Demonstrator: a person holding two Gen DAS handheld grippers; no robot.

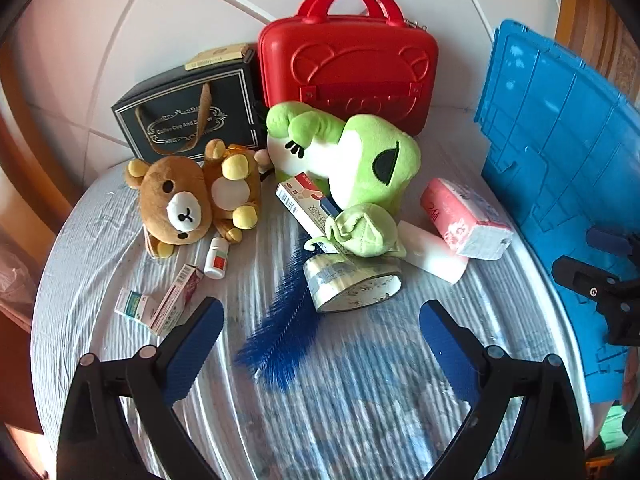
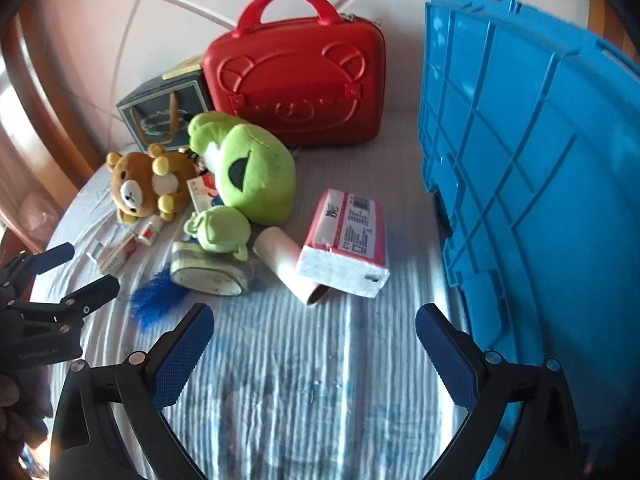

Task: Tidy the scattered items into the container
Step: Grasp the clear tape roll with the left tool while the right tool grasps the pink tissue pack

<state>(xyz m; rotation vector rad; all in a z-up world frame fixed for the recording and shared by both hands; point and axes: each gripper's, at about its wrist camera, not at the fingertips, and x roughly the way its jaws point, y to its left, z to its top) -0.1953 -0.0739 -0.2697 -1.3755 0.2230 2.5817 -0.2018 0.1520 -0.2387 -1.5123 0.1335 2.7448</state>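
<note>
Blue ribbed plastic crate (image 2: 520, 160) upright; fuzzy frog plush (image 1: 360, 160); left claw (image 1: 320, 320), right claw (image 2: 314, 324) wide, empty.

Home: plush bear (image 1: 180, 200), tiled wall (image 1: 100, 40)

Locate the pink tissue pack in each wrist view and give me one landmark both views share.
Left wrist view: the pink tissue pack lies right of centre, next to the blue container, with one end on the white tube.
Right wrist view: the pink tissue pack lies at centre, left of the blue container.
Shared landmark: the red case upright at the back.
</note>
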